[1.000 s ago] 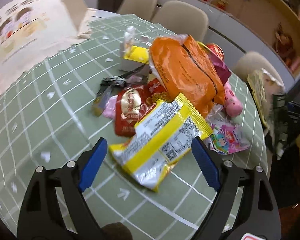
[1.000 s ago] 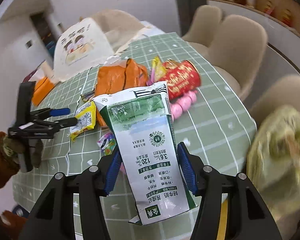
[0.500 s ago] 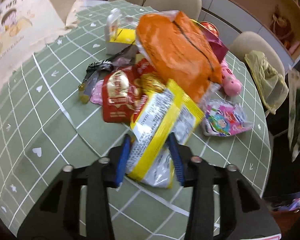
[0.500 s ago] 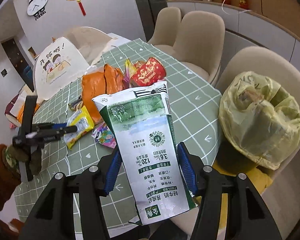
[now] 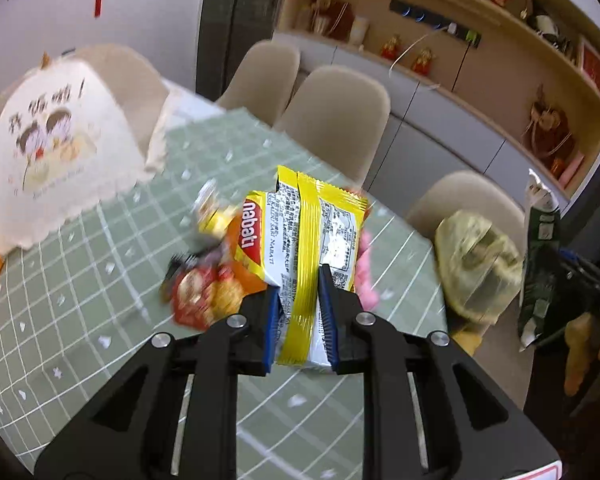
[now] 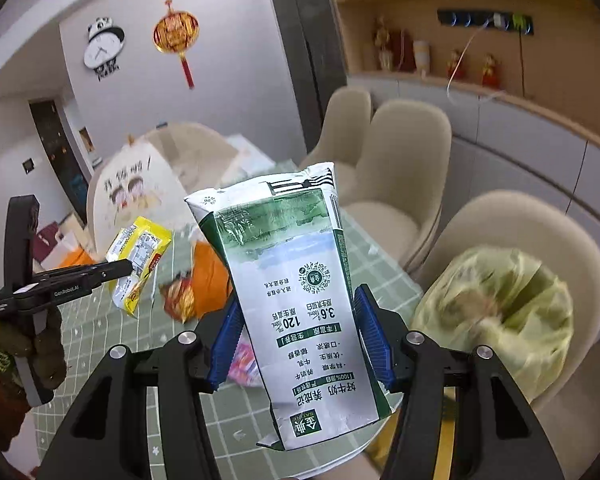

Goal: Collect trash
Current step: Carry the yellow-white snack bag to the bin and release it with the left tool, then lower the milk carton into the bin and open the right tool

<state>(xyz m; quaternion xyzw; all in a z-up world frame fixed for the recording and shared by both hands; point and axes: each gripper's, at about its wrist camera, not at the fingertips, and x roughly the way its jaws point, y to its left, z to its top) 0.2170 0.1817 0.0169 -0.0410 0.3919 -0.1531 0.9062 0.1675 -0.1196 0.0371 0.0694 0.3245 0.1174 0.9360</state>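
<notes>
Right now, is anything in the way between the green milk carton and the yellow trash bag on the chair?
Nothing visible blocks it. The right tongs hold the milk carton in the air, and the yellow trash bag sits on the beige chair to its right, with only open space between them.

yellow wrapper [image 5: 312, 236]: glossy plastic film, crinkled, silvery inside
milk pouch [image 6: 300, 292]: smooth, shiny printed foil-like film, creased
gripper pads [image 6: 370, 332]: blue, ribbed, matt plastic or rubber
gripper frame [image 5: 204, 380]: black matt plastic with bright metal pins
tablecloth [image 5: 80, 304]: matt green, white grid
trash bag [image 6: 496, 320]: thin translucent yellowish plastic, wrinkled
chairs [image 6: 404, 168]: beige, smooth, matt shells
food cover [image 5: 56, 152]: cream cloth
</notes>
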